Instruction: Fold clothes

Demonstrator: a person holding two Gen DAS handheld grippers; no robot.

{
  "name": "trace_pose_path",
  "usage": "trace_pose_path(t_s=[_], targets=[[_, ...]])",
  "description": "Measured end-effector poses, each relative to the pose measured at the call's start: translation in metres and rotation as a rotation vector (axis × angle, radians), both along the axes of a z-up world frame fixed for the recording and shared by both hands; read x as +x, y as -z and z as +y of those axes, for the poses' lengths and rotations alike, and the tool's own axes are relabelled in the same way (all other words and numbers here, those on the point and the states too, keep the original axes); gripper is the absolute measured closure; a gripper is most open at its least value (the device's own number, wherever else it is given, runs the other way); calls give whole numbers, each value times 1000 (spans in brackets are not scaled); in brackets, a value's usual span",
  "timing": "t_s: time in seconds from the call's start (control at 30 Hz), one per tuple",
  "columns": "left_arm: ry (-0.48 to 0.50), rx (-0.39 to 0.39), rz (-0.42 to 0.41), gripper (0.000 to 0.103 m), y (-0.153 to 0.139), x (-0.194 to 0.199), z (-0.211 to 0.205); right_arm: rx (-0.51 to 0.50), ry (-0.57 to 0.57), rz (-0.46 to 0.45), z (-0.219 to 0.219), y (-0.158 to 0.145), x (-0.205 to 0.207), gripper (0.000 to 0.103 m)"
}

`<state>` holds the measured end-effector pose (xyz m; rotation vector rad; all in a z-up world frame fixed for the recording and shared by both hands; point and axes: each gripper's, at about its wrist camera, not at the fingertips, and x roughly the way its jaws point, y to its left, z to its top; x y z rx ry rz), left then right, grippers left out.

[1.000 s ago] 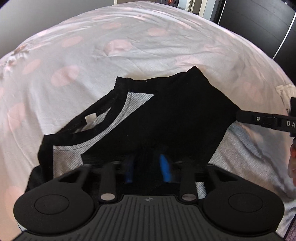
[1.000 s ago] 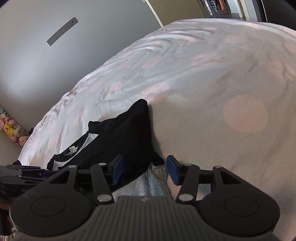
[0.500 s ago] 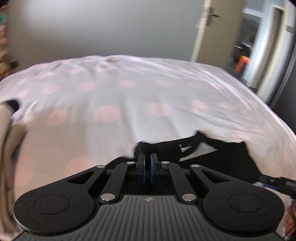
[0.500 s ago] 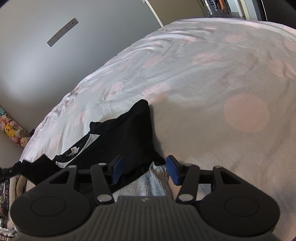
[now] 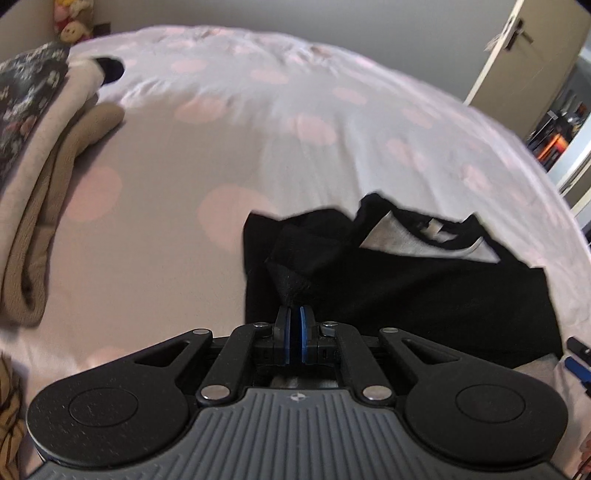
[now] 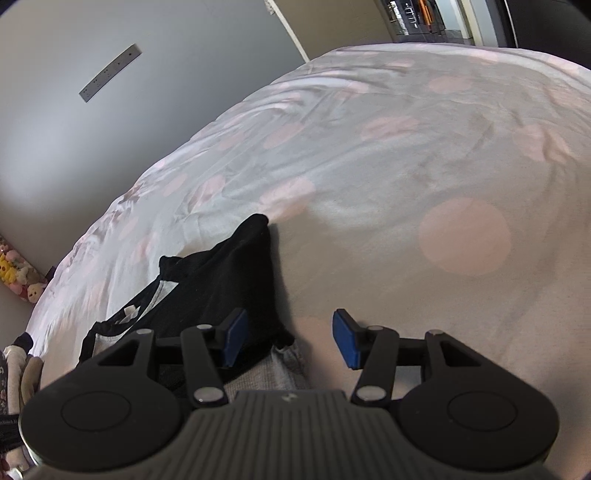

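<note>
A black and grey shirt (image 5: pixel 424 291) lies on the bedspread, its neck opening with a white label (image 5: pixel 432 230) facing away from me. My left gripper (image 5: pixel 294 314) is shut on a bunched fold of the black sleeve (image 5: pixel 291 284) at the shirt's left side. In the right wrist view the same shirt (image 6: pixel 221 280) lies at lower left. My right gripper (image 6: pixel 288 336) stands open over the shirt's right edge, where grey cloth (image 6: pixel 288 369) shows beneath; its pads press on nothing. The right gripper's tip (image 5: pixel 576 356) shows at the edge of the left wrist view.
The bed (image 5: pixel 295 122) has a pale cover with pink dots. A stack of folded beige and patterned clothes (image 5: pixel 37 177) lies at its left. Plush toys (image 5: pixel 70 26) sit by the wall. A door (image 5: pixel 517 51) stands beyond the far right corner.
My left gripper closed on the black sleeve, rolled and swung out to the left, drawing the cloth with it. The right gripper stayed in place, still open.
</note>
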<state>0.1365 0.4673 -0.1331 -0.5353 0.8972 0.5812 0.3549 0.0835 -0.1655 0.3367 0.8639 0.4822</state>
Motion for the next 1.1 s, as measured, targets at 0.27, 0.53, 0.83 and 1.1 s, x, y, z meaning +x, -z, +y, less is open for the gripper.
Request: trace_pose_path(t_s=[0.27, 0.53, 0.83, 1.1], targets=[[-16, 108, 21, 87, -7, -15, 8, -2, 70, -2, -12, 0, 4, 54], [134, 142, -91, 57, -12, 29, 23, 66, 69, 24, -19, 4, 9, 54], [171, 130, -85, 100, 14, 46, 31, 76, -48, 49, 7, 17, 8, 55], [134, 175, -26, 102, 16, 45, 42, 81, 23, 83, -3, 27, 16, 93]])
